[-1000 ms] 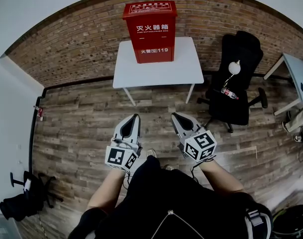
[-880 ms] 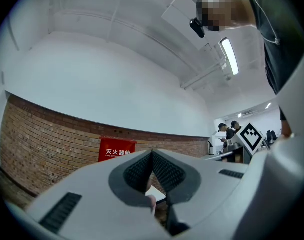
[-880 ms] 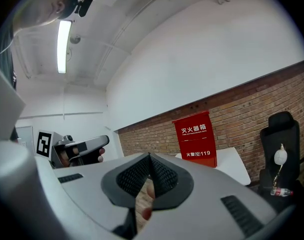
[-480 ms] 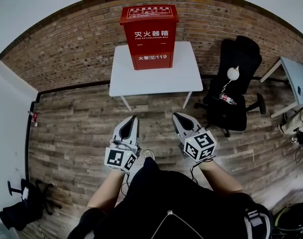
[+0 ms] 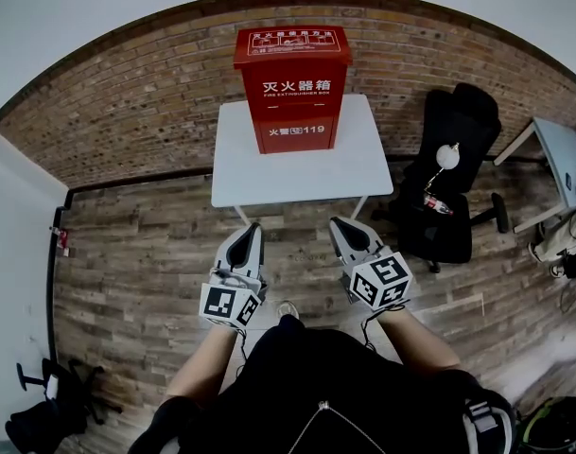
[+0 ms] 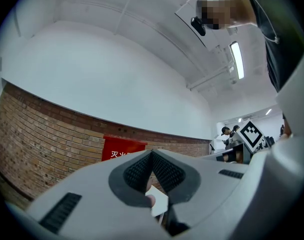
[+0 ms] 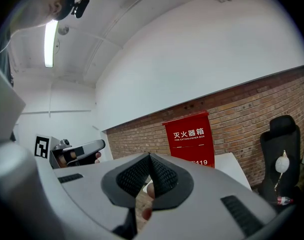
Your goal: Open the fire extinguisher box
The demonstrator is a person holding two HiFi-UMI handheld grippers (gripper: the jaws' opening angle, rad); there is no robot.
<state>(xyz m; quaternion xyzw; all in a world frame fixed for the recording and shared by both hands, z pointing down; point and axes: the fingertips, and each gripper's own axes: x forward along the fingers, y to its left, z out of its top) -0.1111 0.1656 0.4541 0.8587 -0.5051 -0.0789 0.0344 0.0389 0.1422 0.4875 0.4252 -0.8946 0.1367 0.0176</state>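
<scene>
Red metal: one fire extinguisher box (image 5: 292, 88) is standing upright and closed on one white table (image 5: 297, 173), backing onto the brick wall (image 5: 127, 93). One black office chair (image 5: 453, 187) is sitting at the table's right. Two grippers are hovering side by side over the wood floor (image 5: 146, 244). The left gripper (image 5: 253, 227) and right gripper (image 5: 337, 223) are both keeping their jaws pressed together, gripping nothing. The box is standing well ahead of both, roughly between their lines, and neither is touching it.

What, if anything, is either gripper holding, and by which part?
Nothing. The left gripper and right gripper are both shut and empty, short of the red fire extinguisher box on the white table.
</scene>
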